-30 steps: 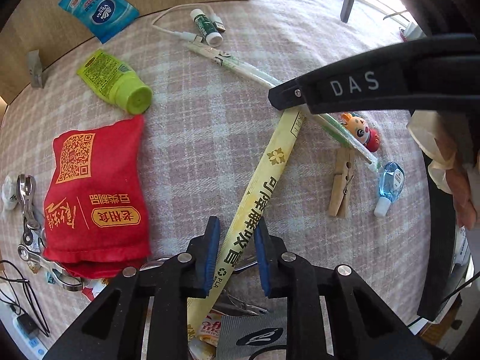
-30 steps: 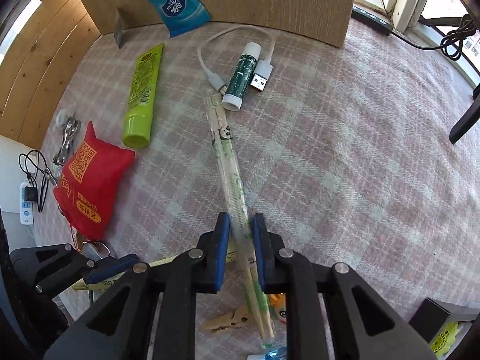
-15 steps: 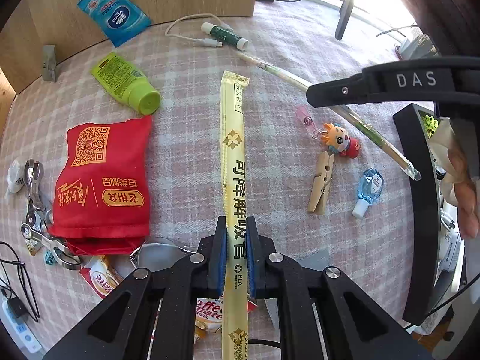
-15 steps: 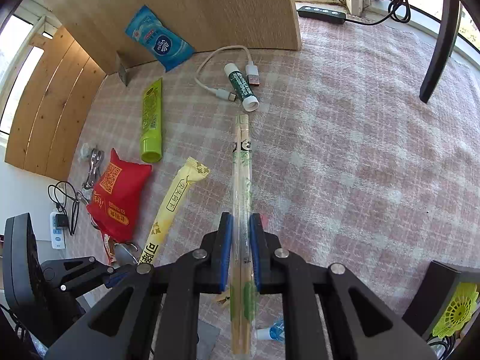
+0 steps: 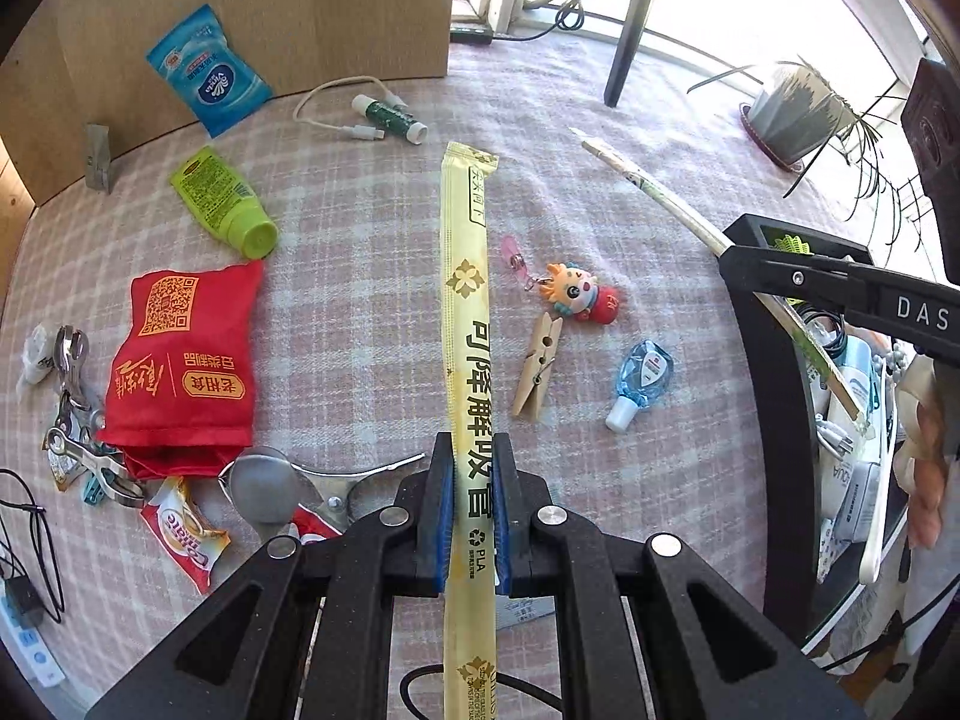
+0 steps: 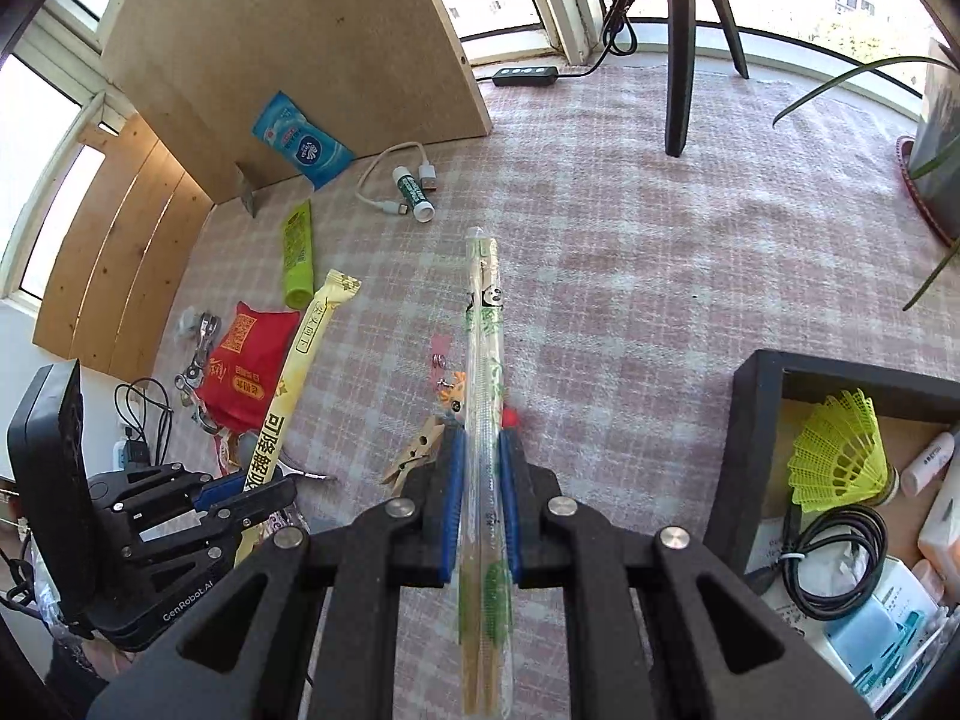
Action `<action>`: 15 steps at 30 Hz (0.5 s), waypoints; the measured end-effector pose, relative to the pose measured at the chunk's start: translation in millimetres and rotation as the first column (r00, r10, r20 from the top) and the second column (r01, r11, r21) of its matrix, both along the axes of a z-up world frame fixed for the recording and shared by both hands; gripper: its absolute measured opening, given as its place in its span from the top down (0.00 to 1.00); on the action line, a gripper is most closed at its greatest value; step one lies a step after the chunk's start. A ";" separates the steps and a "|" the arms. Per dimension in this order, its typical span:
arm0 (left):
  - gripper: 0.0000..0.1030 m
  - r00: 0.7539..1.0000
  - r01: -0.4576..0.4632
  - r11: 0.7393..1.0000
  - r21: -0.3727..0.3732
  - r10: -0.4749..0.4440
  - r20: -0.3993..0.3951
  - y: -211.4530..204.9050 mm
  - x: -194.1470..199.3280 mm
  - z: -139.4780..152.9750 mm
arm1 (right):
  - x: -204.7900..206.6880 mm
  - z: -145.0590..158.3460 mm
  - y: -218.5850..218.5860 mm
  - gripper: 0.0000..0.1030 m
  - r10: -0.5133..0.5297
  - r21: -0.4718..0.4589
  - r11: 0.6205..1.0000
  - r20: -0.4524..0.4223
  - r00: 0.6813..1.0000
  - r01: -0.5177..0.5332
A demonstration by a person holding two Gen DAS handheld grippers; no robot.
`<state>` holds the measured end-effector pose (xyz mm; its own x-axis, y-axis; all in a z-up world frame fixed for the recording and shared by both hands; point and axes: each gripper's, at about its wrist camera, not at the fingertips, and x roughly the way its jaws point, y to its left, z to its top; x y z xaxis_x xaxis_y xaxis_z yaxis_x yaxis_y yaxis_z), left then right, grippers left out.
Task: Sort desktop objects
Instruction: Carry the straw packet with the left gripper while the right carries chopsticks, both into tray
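Observation:
My left gripper [image 5: 471, 468] is shut on a long yellow straw packet [image 5: 465, 276] and holds it raised above the checked tablecloth, pointing away from me. My right gripper [image 6: 480, 456] is shut on a pair of wrapped chopsticks [image 6: 483, 312], also lifted. The chopsticks show at the right of the left wrist view [image 5: 660, 198], reaching toward the black storage box [image 5: 774, 396]. The left gripper with its packet shows at the lower left of the right wrist view [image 6: 240, 498].
On the cloth lie a red pouch [image 5: 180, 348], green tube [image 5: 225, 201], blue wipes pack [image 5: 207, 72], lip balm with cable [image 5: 390, 117], clothespin [image 5: 537, 372], doll keychain [image 5: 576, 291], small blue bottle [image 5: 642, 375], metal clips [image 5: 72, 372]. The box [image 6: 744, 420] holds a yellow shuttlecock [image 6: 840, 456].
Both grippers have risen and drawn back with their loads. The yellow packet swung from slanted to straight ahead in the left jaws. The chopsticks moved right toward the black box.

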<state>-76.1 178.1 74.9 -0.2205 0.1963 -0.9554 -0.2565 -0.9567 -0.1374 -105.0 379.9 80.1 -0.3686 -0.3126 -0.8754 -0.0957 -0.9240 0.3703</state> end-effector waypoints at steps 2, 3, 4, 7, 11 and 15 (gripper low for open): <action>0.90 1.000 0.020 1.000 0.007 -0.020 -0.005 16.5 3.7 4.5 | 14.2 4.2 9.5 0.88 -0.025 -0.006 1.000 -0.013 1.000 0.025; 0.90 1.000 0.027 1.000 0.010 -0.027 -0.007 23.7 7.4 6.3 | 21.9 6.5 15.5 0.88 -0.038 -0.010 0.999 -0.018 0.999 0.038; 0.90 0.999 0.037 0.999 0.015 -0.036 -0.008 30.6 9.3 8.2 | 30.6 8.7 20.9 0.88 -0.054 -0.010 0.999 -0.024 0.998 0.054; 0.90 0.997 0.080 0.996 0.035 -0.080 -0.011 56.0 14.6 14.4 | 58.1 16.7 38.3 0.88 -0.096 0.012 0.995 -0.049 0.994 0.097; 0.90 0.989 0.144 0.988 0.063 -0.143 -0.028 95.7 23.8 25.2 | 97.2 24.6 68.1 0.88 -0.164 0.020 0.986 -0.064 0.984 0.165; 0.90 0.978 0.209 0.974 0.085 -0.207 -0.040 138.4 32.3 32.5 | 138.0 30.1 100.1 0.88 -0.242 0.040 0.969 -0.069 0.968 0.245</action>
<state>-43.8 316.5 107.4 -0.1947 0.3239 -0.9259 -0.4539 -0.8665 -0.2077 32.9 480.0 110.3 -0.4831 -0.1645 -0.8600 -0.2984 -0.8924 0.3383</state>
